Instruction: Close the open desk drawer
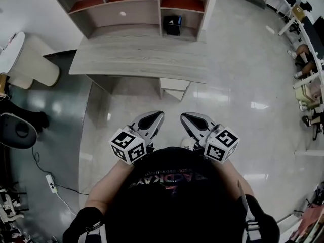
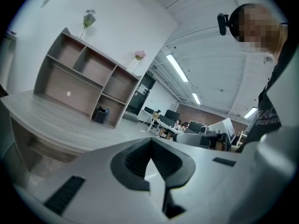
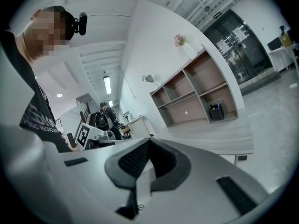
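Two grey two-jaw grippers sit side by side just ahead of the person's black shirt [image 1: 167, 206], both pointing toward a long pale wood-grain counter [image 1: 136, 59]. The left gripper [image 1: 158, 115] has its jaws pressed together, and its ribbed black pads [image 2: 135, 158] meet along a thin slit with nothing between them. The right gripper [image 1: 185, 116] is in the same state, jaws together and empty, with its ribbed pads [image 3: 133, 158] meeting at the tip. Each carries a cube with black-and-white square markers [image 1: 127, 146] at its rear end, close to the person's forearms.

The white drawer [image 1: 174, 87] sits under the counter's near edge and juts out a little past that edge, toward the grippers. In the head view it lies straight ahead of the gap between the two grippers, roughly centred on it. It is well apart from both sets of tips, with bare glossy grey floor [image 1: 238, 100] in between. Neither gripper touches it.

Beyond the drawer, on the side of the counter far from the grippers, stands an open wooden shelf unit [image 1: 126, 14]. A small black box [image 1: 173, 25] rests in its lower right compartment, roughly in line with the drawer. In both gripper views the counter's top spreads out ahead of the closed jaws, and the drawer itself cannot be made out clearly there.
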{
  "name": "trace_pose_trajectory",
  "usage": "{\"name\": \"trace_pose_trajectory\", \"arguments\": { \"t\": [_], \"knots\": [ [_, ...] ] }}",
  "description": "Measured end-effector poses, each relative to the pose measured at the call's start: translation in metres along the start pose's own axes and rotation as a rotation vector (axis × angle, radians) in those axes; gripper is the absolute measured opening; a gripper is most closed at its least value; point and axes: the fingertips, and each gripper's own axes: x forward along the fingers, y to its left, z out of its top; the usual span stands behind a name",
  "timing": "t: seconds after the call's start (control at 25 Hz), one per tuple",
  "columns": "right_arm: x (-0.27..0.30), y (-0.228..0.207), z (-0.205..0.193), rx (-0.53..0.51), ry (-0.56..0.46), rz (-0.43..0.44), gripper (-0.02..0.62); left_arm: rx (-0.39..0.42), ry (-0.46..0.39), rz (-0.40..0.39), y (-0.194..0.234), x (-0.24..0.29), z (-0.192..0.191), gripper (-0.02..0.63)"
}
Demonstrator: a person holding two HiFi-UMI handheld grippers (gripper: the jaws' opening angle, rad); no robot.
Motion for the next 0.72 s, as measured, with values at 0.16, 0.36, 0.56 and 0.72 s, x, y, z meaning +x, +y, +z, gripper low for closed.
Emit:
{"name": "trace_pose_trajectory", "arguments": {
  "t": [0.16,0.36,0.56,0.72],
  "knots": [
    [-0.010,0.001,-0.008,0.020,0.031,-0.006,0.017,0.022,0.046,-0.018,-0.017,0.007,-0.013,0.011],
    [-0.013,-0.001,-0.016,0.061,0.038,-0.009,0.017,-0.007,0.077,-0.023,-0.020,0.008,-0.023,0.011],
    [-0.009,-0.003,-0.021,0.069,0.048,0.002,0.017,-0.025,0.095,-0.022,-0.016,0.011,-0.028,0.011],
    [-0.008,-0.002,-0.023,0.070,0.056,0.005,0.017,-0.049,0.114,-0.037,-0.017,0.012,-0.033,0.011]
  ]
}}
